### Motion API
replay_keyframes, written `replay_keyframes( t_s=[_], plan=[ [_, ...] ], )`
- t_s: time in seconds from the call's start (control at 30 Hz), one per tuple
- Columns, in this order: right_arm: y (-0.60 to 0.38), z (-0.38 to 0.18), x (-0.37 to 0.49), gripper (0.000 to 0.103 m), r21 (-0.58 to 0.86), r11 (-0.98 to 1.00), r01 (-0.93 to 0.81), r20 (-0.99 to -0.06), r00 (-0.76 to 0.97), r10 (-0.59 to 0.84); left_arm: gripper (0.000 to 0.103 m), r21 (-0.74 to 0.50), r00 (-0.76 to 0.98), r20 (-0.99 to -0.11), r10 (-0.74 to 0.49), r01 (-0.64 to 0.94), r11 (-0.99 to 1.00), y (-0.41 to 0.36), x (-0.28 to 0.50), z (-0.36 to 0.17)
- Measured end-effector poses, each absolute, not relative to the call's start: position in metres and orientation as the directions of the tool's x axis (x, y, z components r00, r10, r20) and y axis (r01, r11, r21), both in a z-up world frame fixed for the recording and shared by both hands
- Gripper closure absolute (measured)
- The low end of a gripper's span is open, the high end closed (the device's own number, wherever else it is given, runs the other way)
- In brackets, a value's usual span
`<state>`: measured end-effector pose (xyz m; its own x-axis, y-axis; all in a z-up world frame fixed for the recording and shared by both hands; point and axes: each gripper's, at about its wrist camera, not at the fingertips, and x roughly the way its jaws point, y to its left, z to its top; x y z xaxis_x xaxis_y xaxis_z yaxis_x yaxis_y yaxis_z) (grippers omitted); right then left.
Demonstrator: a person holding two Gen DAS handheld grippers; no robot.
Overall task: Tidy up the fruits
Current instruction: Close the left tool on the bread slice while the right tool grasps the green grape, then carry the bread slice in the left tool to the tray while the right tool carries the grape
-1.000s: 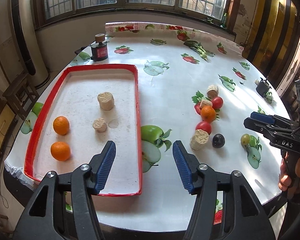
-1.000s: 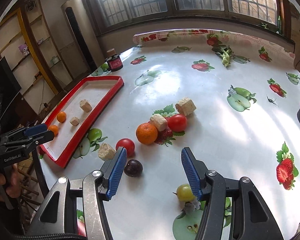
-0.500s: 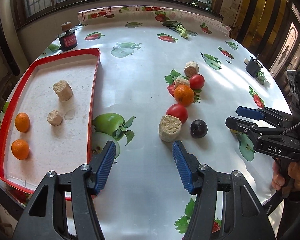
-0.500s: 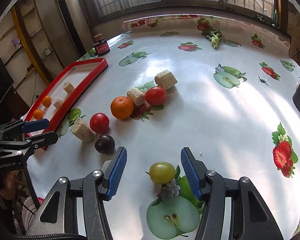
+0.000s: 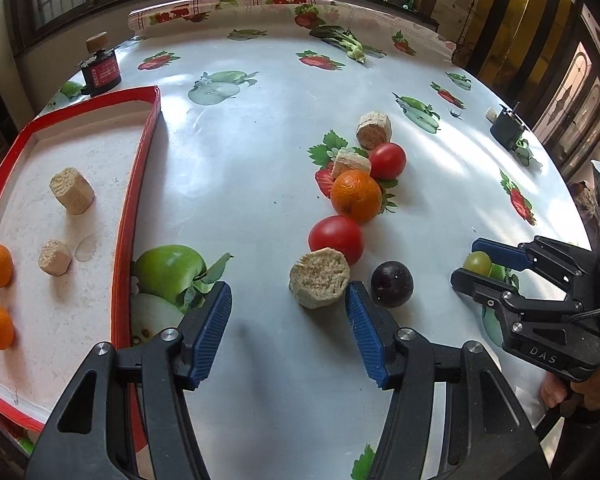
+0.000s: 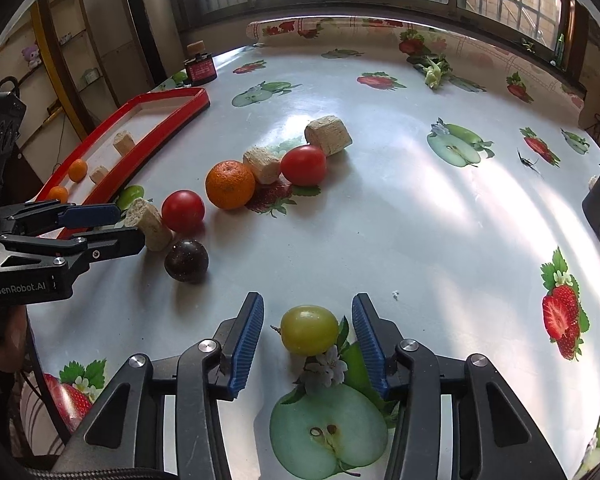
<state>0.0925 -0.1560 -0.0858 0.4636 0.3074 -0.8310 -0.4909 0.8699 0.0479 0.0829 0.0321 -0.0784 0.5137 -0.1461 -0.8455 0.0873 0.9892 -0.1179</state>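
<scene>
While your right tool (image 6: 307, 340) has been closing, the green grape (image 6: 309, 330) sits ungripped between its jaws; your left tool (image 5: 288, 320) gapes empty.

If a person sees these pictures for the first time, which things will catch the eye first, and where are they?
First comes the green grape, lying between the blue pads of the right gripper, whose jaws have just been closing but do not press it yet. Next is the bright row of tomatoes, an orange and cork-like pieces in the middle of the table. At the left lies the red tray, holding two small oranges and two such pieces.
</scene>
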Motion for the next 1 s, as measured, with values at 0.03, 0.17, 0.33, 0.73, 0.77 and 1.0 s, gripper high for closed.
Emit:
replay_keyframes(
  t_s=[0.03,0.17,0.33,0.73,0.77,1.0],
  plan=[
    [-0.156,-0.088,0.091,0.061,0.039,0.870,-0.492,-0.834,0.463,0.299,0.045,-0.115,0.512,-0.847,-0.145,0.090,0.989,0.030,0.085,-0.080],
    [-0.161,-0.087,0.088,0.072,0.043,0.868,-0.494,-0.831,0.464,0.305,0.066,-0.139,0.500,-0.848,-0.178,0.115,0.984,0.026,0.091,-0.084],
    [-0.163,-0.083,0.086,0.074,0.067,0.865,-0.497,-0.826,0.458,0.327,0.077,-0.154,0.510,-0.837,-0.197,0.126,0.980,0.027,0.088,-0.080],
    [-0.153,-0.062,0.075,0.074,0.095,0.847,-0.524,-0.798,0.469,0.380,0.077,-0.157,0.561,-0.805,-0.194,0.113,0.981,0.044,0.059,-0.059],
    [-0.151,-0.061,0.074,0.074,0.096,0.845,-0.527,-0.796,0.469,0.383,0.077,-0.156,0.567,-0.802,-0.190,0.109,0.982,0.046,0.056,-0.056],
    [-0.139,-0.049,0.066,0.074,0.101,0.826,-0.555,-0.781,0.470,0.411,0.077,-0.157,0.606,-0.777,-0.169,0.073,0.985,0.067,0.041,-0.041]
  ],
)
